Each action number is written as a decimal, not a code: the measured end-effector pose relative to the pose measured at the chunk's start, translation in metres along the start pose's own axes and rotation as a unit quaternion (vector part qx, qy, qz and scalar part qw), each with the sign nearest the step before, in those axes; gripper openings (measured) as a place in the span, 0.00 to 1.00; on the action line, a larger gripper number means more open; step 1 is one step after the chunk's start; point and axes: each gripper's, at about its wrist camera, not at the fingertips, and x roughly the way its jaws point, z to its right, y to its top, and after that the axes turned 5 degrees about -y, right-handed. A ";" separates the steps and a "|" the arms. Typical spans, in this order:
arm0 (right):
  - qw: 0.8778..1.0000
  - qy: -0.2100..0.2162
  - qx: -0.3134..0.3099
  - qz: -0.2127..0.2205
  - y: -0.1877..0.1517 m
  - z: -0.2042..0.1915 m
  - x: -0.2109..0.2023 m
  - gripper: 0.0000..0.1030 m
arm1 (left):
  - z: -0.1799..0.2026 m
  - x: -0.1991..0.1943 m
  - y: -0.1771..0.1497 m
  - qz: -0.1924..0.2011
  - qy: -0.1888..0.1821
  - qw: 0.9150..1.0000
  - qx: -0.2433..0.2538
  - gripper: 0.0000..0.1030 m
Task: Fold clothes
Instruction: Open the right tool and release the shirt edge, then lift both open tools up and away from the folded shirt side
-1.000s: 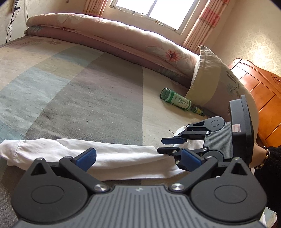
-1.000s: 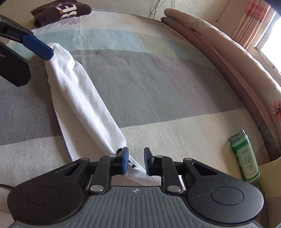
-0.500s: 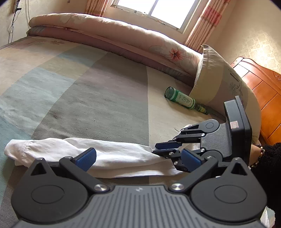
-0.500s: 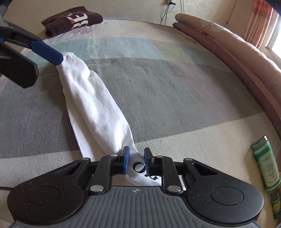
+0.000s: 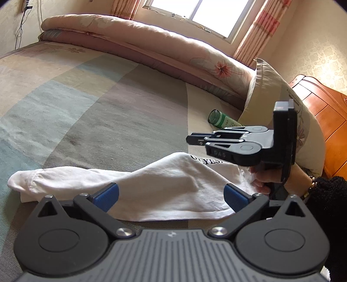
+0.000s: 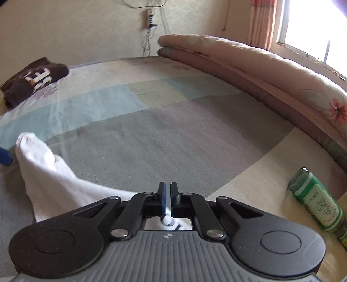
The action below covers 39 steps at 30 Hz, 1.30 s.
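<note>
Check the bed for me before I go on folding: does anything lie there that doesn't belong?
Yes: a green bottle lies on its side on the bedsheet, next to the pillow near the headboard. It looks odd among the bedding. It lies apart from the white shirt. A folded brown garment sits at the far corner.

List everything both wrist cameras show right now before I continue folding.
white garment: 1, white with black print, stretched along bedsheet's near side
bottle: 1, green, lying by pillow
brown garment: 1, brown with pale letters, folded at far corner
quilt: 1, pink floral, rolled below window
pillow: 1, beige, propped at quilt's end
bedsheet: 1, pastel blocks, covering bed
curtains: 2, pink checked, flanking window
left tongs: 1, black, blue pads, open over white garment
right tongs: 1, black, jaws just closing, nearly together, nothing between
hand: 1, black sleeve, holding right tongs
</note>
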 end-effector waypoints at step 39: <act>0.964 -0.148 0.191 -0.114 -0.095 0.095 -0.053 0.71 | 0.023 0.017 -0.007 -0.029 0.006 0.999 0.030 0.99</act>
